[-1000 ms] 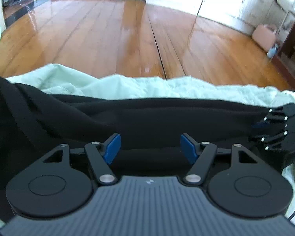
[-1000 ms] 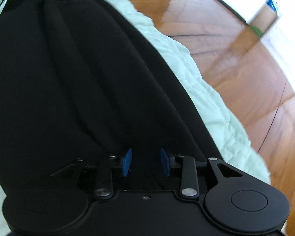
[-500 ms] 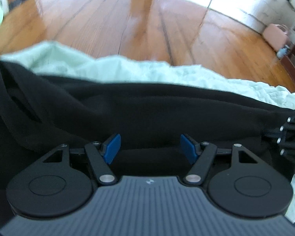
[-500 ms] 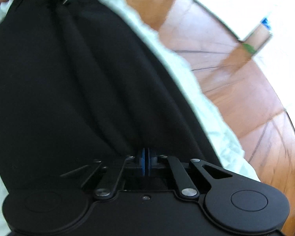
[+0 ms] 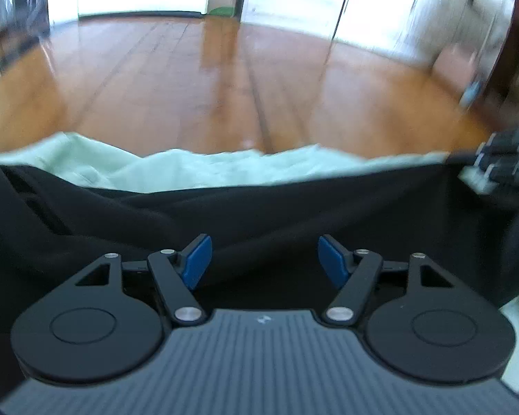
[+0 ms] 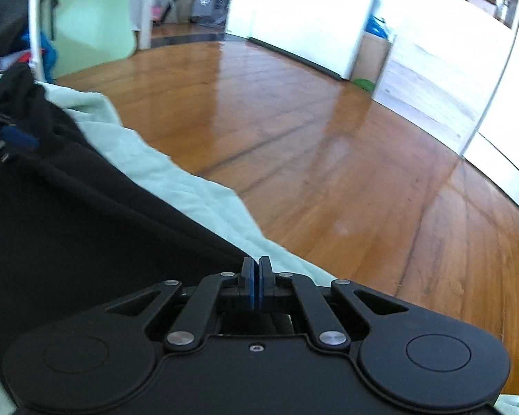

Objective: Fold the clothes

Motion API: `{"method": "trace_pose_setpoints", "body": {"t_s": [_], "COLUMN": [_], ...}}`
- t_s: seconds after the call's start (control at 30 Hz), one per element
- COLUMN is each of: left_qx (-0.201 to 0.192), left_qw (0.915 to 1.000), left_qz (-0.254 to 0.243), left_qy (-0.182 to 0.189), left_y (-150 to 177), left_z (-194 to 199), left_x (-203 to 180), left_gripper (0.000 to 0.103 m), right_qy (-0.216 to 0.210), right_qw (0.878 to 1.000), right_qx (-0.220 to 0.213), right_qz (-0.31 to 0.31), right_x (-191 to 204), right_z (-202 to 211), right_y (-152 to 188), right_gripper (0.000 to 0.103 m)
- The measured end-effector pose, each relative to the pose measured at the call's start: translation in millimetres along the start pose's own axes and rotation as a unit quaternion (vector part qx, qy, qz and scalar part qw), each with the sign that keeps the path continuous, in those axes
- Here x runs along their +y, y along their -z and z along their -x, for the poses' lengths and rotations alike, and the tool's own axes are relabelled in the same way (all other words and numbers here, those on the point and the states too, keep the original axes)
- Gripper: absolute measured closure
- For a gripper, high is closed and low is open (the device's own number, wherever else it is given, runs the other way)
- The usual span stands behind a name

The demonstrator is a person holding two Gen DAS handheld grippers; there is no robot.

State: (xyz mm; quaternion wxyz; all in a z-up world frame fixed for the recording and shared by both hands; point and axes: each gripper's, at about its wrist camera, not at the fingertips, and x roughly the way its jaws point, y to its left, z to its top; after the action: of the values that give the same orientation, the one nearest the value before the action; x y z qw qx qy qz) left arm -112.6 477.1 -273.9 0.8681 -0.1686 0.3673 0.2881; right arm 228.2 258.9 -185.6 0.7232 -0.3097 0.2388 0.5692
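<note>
Looking along the left gripper (image 5: pixel 264 259), a black garment (image 5: pixel 259 218) lies across a pale green quilt (image 5: pixel 197 169), wooden floor (image 5: pixel 225 97) beyond. Its blue pads stand well apart above the cloth, gripping nothing. At the far right the right gripper (image 5: pixel 501 166) shows, blurred, at the garment's edge.

From the right gripper (image 6: pixel 256 285), the garment (image 6: pixel 86 235) fills the lower left over the quilt (image 6: pixel 190 193), floor (image 6: pixel 328 138) ahead. Its pads are pressed together at the cloth's edge; whether fabric is pinched I cannot tell. Both point slantwise down.
</note>
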Motion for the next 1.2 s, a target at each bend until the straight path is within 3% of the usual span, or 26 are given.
{"method": "trace_pose_setpoints", "body": {"t_s": [0.1,0.23,0.33,0.4,0.47,0.57,0.7,0.73,0.77,0.8,0.87,1.0,1.03,1.1,1.2], "left_qx": [-0.004,-0.032,-0.023,-0.009,-0.019,-0.014,0.018,0.027,0.031,0.033,0.021,-0.04,-0.054,-0.071,-0.087], "left_qw": [0.9989,0.9931,0.99,0.982,0.9717,0.968,0.9703,0.9701,0.9657,0.9584,0.9611,0.9706,0.9718,0.9729,0.9733], "left_qz": [0.026,0.104,0.134,0.188,0.235,0.25,0.239,0.239,0.255,0.281,0.27,0.232,0.224,0.215,0.202], "left_qy": [-0.038,-0.043,-0.036,-0.018,0.01,-0.009,-0.032,-0.034,-0.034,-0.033,-0.053,-0.051,-0.051,-0.047,-0.064], "left_y": [1,2,1,-1,0,-3,-13,-14,-14,-12,-12,-16,-18,-22,-27], "left_z": [-4,9,19,23,26,16,-13,-21,-27,-32,-31,0,7,15,18], "left_x": [17,59,79,93,105,113,110,110,113,118,120,120,120,122,127], "left_gripper": [0.035,0.035,0.035,0.035,0.034,0.034,0.025,0.023,0.031,0.043,0.097,0.1,0.101,0.103,0.103], "right_qy": [0.024,0.07,0.082,0.093,0.103,0.098,0.036,0.022,0.014,0.017,0.001,-0.044,-0.051,-0.064,-0.064], "right_qw": [0.999,0.995,0.995,0.995,0.993,0.992,0.998,0.998,0.999,0.998,0.999,0.998,0.996,0.993,0.996], "right_qx": [0.024,0.059,0.045,0.029,0.013,-0.011,-0.027,-0.031,-0.035,-0.042,-0.048,-0.01,0.006,0.033,0.02], "right_qz": [0.009,0.034,0.018,-0.019,-0.057,-0.076,-0.047,-0.04,-0.036,-0.037,-0.018,0.049,0.066,0.091,0.056], "right_x": [15,24,17,3,-10,-9,21,31,42,56,85,129,135,146,137], "right_z": [-15,-23,-13,-7,0,11,9,6,1,-5,-19,-51,-58,-69,-65], "right_y": [11,18,23,28,32,30,11,4,-3,-9,-20,-21,-18,-11,-7], "right_gripper": [0.101,0.103,0.103,0.103,0.103,0.103,0.084,0.058,0.027,0.02,0.021,0.022,0.03,0.033,0.035]}}
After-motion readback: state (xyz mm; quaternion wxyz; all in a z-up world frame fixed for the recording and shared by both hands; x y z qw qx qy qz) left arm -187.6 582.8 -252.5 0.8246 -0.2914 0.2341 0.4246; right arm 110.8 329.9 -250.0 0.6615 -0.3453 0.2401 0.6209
